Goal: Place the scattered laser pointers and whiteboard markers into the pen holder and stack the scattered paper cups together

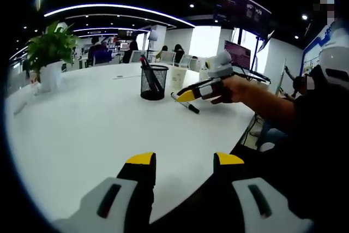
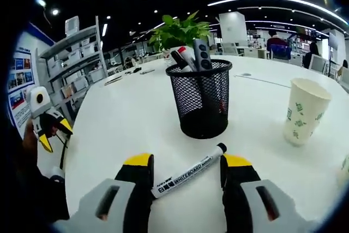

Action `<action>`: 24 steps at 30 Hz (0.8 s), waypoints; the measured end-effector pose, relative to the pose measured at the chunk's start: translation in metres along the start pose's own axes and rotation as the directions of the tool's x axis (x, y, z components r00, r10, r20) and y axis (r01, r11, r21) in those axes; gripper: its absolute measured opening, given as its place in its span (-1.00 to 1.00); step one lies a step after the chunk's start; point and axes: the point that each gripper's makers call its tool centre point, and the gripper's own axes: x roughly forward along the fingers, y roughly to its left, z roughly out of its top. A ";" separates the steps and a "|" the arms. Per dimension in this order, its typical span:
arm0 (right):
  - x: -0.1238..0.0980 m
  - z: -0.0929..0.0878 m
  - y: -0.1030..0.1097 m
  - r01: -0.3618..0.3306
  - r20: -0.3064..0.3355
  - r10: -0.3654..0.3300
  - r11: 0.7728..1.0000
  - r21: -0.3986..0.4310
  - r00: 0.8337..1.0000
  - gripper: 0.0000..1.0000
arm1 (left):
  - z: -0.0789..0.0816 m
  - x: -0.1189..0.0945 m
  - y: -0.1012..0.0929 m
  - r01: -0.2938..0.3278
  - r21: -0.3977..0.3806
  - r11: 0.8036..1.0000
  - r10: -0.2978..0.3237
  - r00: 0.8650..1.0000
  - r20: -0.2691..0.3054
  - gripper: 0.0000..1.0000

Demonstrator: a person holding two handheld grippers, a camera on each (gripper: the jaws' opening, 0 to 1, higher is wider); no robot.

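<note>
A black mesh pen holder (image 2: 200, 105) stands on the white table (image 2: 120, 124) with a marker and a black laser pointer (image 2: 202, 53) upright in it. A whiteboard marker (image 2: 188, 171) lies on the table between the open jaws of my right gripper (image 2: 185, 163). To the right stands a paper cup (image 2: 304, 111). In the left gripper view the holder (image 1: 153, 82) sits mid-table, the marker (image 1: 185, 103) lies beside it under the right gripper (image 1: 188, 95), and cups (image 1: 178, 78) stand behind. My left gripper (image 1: 182, 161) is open and empty at the table's near edge.
A potted plant (image 1: 48, 53) in a white pot stands at the table's far left; it also rises behind the holder (image 2: 177, 32). Shelving (image 2: 82, 64) lines the wall beyond. People sit at desks in the background. A person's arm (image 1: 267, 105) reaches over the table edge.
</note>
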 end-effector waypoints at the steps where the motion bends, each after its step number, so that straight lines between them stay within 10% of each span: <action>1: 0.000 0.000 0.000 0.001 -0.001 -0.001 1.000 -0.001 1.000 0.03 | 0.000 0.000 0.000 0.000 0.000 1.000 0.000 1.000 0.000 -0.13; 24: 0.005 -0.006 0.000 0.026 -0.028 -0.028 0.995 -0.092 0.999 -0.43 | -0.002 0.003 0.001 0.002 -0.008 1.000 -0.002 1.000 -0.008 -0.13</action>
